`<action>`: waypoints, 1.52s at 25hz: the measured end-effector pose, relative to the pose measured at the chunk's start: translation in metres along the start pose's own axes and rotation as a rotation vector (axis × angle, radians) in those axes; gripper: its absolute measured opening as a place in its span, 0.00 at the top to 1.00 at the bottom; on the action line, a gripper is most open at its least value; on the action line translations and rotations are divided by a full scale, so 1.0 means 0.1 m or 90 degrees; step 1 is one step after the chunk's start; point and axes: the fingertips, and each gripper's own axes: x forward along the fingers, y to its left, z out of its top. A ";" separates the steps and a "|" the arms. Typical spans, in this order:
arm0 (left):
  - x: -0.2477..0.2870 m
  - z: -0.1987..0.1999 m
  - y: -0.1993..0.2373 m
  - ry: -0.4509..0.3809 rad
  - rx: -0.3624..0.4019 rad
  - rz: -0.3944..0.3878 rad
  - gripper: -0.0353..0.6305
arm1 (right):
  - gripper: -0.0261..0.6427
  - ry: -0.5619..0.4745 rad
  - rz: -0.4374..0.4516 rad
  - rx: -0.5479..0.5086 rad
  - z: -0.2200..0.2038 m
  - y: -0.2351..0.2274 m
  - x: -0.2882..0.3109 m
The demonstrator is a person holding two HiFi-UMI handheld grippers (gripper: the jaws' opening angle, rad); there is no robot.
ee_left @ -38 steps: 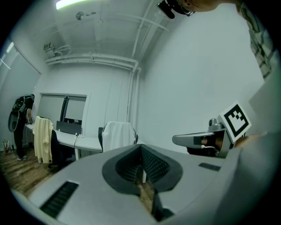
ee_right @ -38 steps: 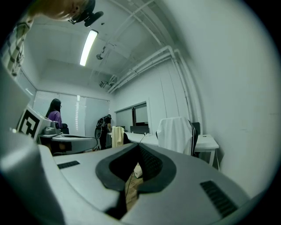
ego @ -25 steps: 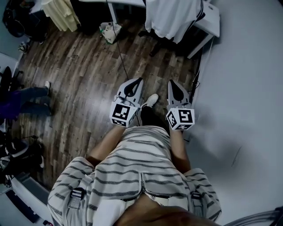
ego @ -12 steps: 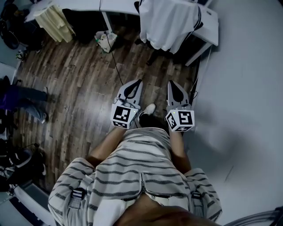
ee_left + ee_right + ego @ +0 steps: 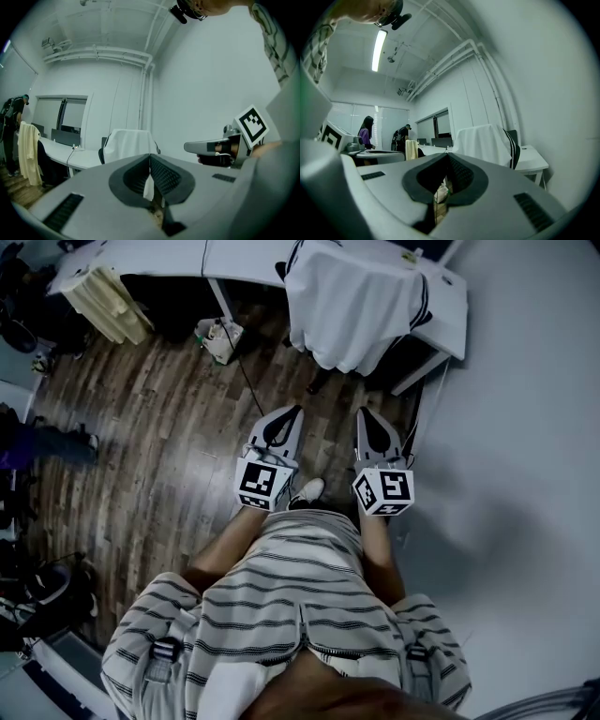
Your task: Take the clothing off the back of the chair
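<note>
Grippers: two. The left gripper [image 5: 296, 410] and the right gripper [image 5: 362, 412] sit side by side at the centre of the head view, both aimed at the top of the frame.
Marker cubes: two, one per gripper, the left one [image 5: 264, 482] and the right one [image 5: 384, 491].
Left fingers: pressed tip to tip in the left gripper view [image 5: 150, 161], holding nothing.
Right fingers: closed as well in the right gripper view [image 5: 447, 163], and empty.
Task clothing: one white garment [image 5: 352, 301] with dark stripes along one edge. It hangs over the chair back at the upper centre-right of the head view.
Chair: one. It's mostly hidden under the cloth, with only the dark base [image 5: 321, 379] peeking out below.
Garment versus fingers: it's straight ahead of both tips but well apart, with bare wooden floor [image 5: 159, 427] in between and no contact. In the left gripper view it stands just above the closed tips [image 5: 129, 143], and in the right gripper view it's up and right of them [image 5: 483, 143].
Other clothing: one pale yellow garment [image 5: 108, 296], upper left.
Desk: one white desk [image 5: 169, 254] along the top edge.
Bag: one [image 5: 217, 337] on the floor, upper centre-left.
Bystanders: two people [image 5: 365, 133], far left of the right gripper view.
</note>
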 end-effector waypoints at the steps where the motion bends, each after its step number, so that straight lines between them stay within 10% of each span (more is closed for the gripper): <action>1: 0.08 -0.01 0.02 0.001 0.000 0.002 0.91 | 0.93 0.000 0.002 0.001 0.00 -0.06 0.06; 38: 1.10 0.10 0.66 0.012 0.009 -0.020 0.91 | 0.93 -0.024 -0.066 0.022 0.17 -0.58 0.95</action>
